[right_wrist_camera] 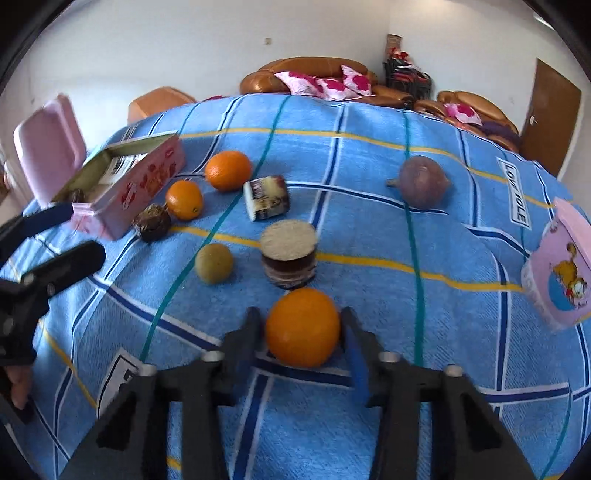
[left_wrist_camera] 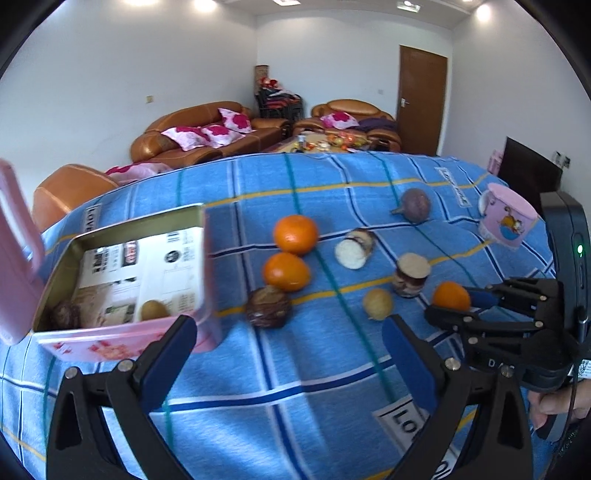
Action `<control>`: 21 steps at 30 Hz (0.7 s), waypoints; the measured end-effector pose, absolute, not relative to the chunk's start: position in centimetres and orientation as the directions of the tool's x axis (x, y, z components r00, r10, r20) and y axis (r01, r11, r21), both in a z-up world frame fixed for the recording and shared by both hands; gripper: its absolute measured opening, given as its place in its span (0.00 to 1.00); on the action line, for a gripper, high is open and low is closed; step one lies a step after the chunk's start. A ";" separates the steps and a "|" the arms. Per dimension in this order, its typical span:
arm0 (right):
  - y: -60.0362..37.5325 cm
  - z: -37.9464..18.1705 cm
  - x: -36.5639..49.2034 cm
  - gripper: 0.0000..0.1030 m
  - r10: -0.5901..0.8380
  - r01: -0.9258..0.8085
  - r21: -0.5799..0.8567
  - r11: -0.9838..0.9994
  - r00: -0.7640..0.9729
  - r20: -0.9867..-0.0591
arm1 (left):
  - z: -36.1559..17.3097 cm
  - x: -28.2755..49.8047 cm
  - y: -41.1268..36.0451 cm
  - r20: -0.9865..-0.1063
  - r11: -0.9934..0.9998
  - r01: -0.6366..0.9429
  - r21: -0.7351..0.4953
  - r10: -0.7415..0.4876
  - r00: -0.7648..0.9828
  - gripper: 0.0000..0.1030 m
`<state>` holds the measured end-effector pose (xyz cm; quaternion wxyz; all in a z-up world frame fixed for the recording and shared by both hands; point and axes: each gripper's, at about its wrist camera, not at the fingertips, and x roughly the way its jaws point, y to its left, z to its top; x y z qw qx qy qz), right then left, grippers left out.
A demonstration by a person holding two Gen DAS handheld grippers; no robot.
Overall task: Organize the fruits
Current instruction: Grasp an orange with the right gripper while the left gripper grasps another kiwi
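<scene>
Right gripper [right_wrist_camera: 303, 328] clamping orange [right_wrist_camera: 302, 326], blue cloth [right_wrist_camera: 369, 155]

White walls [left_wrist_camera: 110, 74], ceiling spotlights [left_wrist_camera: 205, 4] on. Tan leather sofas [left_wrist_camera: 207, 138] with pink floral cushions [left_wrist_camera: 201, 136], brown door [left_wrist_camera: 421, 99] in the corner.

Blue checked cloth [right_wrist_camera: 369, 155] with yellow, teal and navy lines covering whole surface, white label patches showing.

Lying on it: open pink tin [right_wrist_camera: 140, 184] sitting at left edge; two oranges [right_wrist_camera: 228, 170] [right_wrist_camera: 184, 199] resting just beside tin; dark round fruit [right_wrist_camera: 151, 222] near tin corner; two cut cylinder pieces, one tipped on its side [right_wrist_camera: 266, 197], one standing upright [right_wrist_camera: 289, 258]; small yellowish fruit [right_wrist_camera: 213, 263]; purple fruit [right_wrist_camera: 421, 181] sitting apart; third orange [right_wrist_camera: 302, 326] at near edge; pink cup [right_wrist_camera: 561, 273] at right.
</scene>
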<state>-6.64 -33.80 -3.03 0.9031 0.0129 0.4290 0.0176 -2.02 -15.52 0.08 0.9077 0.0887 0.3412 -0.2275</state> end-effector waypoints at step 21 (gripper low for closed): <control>-37.5 0.4 -9.6 0.35 0.012 0.102 0.162 0.982 0.812 -0.583 | -3.1 0.3 -23.8 -0.788 0.787 0.616 -0.026 -0.395 0.471 0.36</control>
